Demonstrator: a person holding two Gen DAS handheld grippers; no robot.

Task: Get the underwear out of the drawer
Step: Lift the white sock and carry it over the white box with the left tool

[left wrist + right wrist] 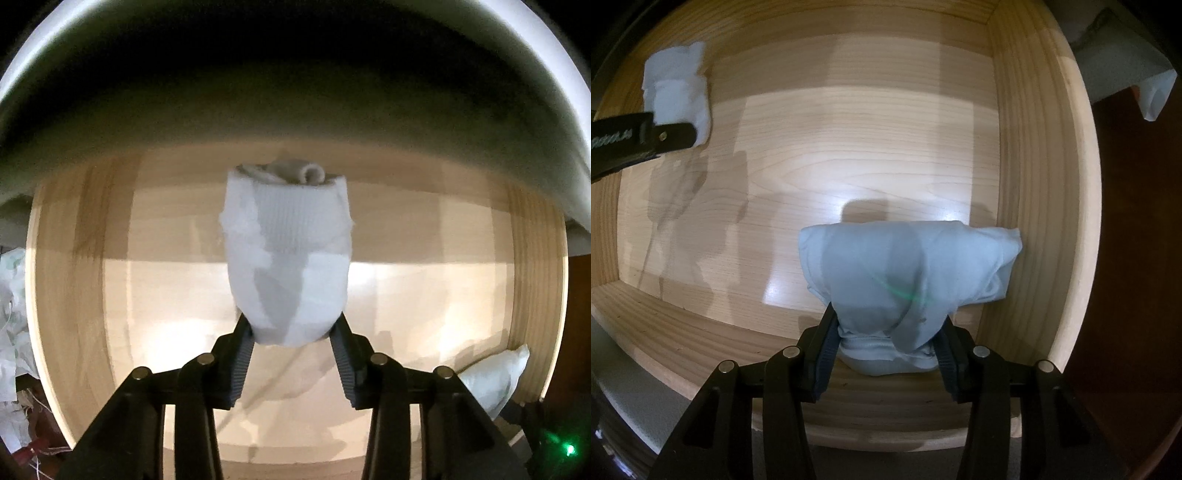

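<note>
We are looking down into an open wooden drawer (871, 122) with both of our grippers pointing at its pale floor.

Our left gripper (291, 332) has its two ribbed pads against the lower end of a rolled white bundle (288, 258). The pads touch the cloth on either side, so we read it as grasping the roll. The bundle has a ribbed knit band around its upper part and a grey folded edge showing at the top. It sits near the drawer's back wall, under the overhang of the white cabinet top (110, 110). In the right wrist view the same roll (677, 85) lies in the far left corner of the drawer, with the left gripper's black finger (665, 138) laid against it.

Our right gripper (886, 339) is clenched on a folded pale blue garment (905, 258), its cloth bunched between the pads. This piece lies against the drawer's right wall, close to the front edge. In the left wrist view it shows as a pale lump (495, 376) in the near right corner.

The two bundles lie well apart, with bare wood between them.
</note>
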